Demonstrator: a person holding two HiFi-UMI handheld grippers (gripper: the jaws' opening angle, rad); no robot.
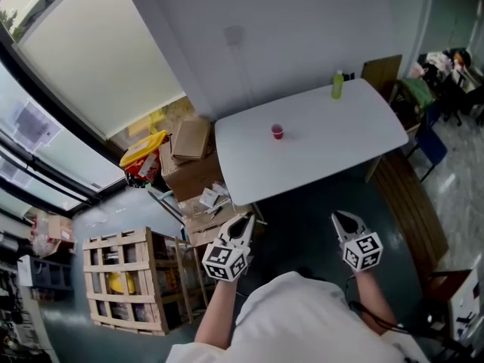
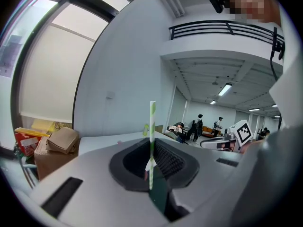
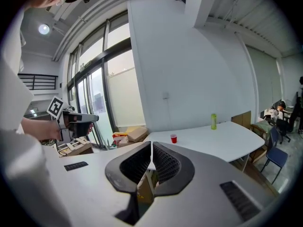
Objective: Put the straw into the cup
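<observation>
left tool [image 1: 243,224] clamped on green-striped straw [image 2: 152,126], straw upright. right tool [image 1: 340,219] jaws together, empty. both held low before the body, short of desk [image 1: 340,138]. red cup [image 1: 277,131] mid-desk, well apart.

The straw [image 2: 152,122] is striped green and white. The cup [image 1: 277,131] is red on the white desk [image 1: 340,138]; the far bottle [image 1: 337,85] is yellow-green. The left tongs [image 1: 246,221] and right tongs [image 1: 338,217] are grey, bearing black-and-white square markers.
</observation>
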